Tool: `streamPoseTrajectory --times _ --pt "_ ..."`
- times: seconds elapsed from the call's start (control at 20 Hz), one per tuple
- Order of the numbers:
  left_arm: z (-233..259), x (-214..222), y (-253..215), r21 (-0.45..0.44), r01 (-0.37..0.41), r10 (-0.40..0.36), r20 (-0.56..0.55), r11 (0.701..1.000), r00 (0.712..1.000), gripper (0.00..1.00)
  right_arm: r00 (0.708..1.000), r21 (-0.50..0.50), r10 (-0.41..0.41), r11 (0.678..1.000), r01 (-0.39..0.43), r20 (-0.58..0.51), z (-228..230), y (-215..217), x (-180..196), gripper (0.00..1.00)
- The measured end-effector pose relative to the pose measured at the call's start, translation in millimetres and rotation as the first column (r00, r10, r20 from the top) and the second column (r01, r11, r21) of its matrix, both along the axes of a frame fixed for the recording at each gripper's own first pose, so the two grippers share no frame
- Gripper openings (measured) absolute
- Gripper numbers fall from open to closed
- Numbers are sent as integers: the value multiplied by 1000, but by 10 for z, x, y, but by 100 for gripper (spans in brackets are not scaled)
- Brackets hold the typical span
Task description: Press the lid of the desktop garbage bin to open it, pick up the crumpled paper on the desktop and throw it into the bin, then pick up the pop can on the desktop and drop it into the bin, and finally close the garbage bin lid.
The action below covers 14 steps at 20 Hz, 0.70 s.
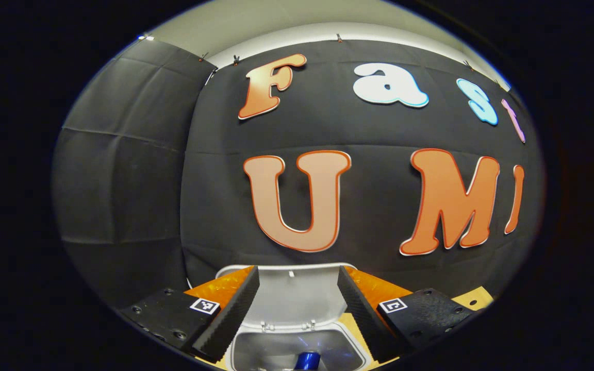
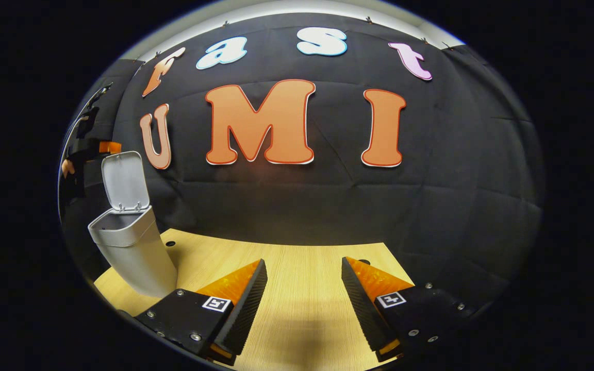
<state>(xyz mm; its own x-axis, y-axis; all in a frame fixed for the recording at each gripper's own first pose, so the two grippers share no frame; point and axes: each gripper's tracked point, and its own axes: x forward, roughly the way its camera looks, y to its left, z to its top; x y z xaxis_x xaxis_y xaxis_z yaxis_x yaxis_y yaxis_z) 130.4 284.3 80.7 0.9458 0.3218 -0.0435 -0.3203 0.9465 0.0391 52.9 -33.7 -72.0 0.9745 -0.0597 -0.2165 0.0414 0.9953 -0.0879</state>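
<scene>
In the left gripper view my left gripper (image 1: 298, 301) hangs open right above the white desktop bin (image 1: 297, 348), whose lid (image 1: 297, 296) stands upright behind the mouth. A blue pop can (image 1: 307, 360) lies inside the bin, just below the fingers. In the right gripper view the same bin (image 2: 132, 247) stands at the far left of the wooden table (image 2: 297, 288) with its lid (image 2: 124, 180) raised. My right gripper (image 2: 304, 304) is open over bare table, well to the right of the bin. The crumpled paper is hidden.
The black cloth wall rises close behind the bin and the table. At the far left edge of the right gripper view, the other gripper and a hand (image 2: 83, 154) show dimly above the bin. Small dark holes (image 2: 169, 243) dot the tabletop.
</scene>
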Motion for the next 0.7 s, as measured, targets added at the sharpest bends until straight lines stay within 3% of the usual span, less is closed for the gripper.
streamPoseTrajectory --times 0.35,0.45,0.7 --pt "-98 525 226 -62 6 -12 -94 998 996 96 1000 1 11 1000 -11 6 17 31 -18 87" --pt "-314 574 241 -54 -4 -6 -177 999 984 97 1000 1 10 1000 -10 5 8 35 -27 87" --pt "-333 429 109 -55 6 -18 -231 998 973 96 1000 17 -8 1000 9 -9 -64 -18 -40 87"
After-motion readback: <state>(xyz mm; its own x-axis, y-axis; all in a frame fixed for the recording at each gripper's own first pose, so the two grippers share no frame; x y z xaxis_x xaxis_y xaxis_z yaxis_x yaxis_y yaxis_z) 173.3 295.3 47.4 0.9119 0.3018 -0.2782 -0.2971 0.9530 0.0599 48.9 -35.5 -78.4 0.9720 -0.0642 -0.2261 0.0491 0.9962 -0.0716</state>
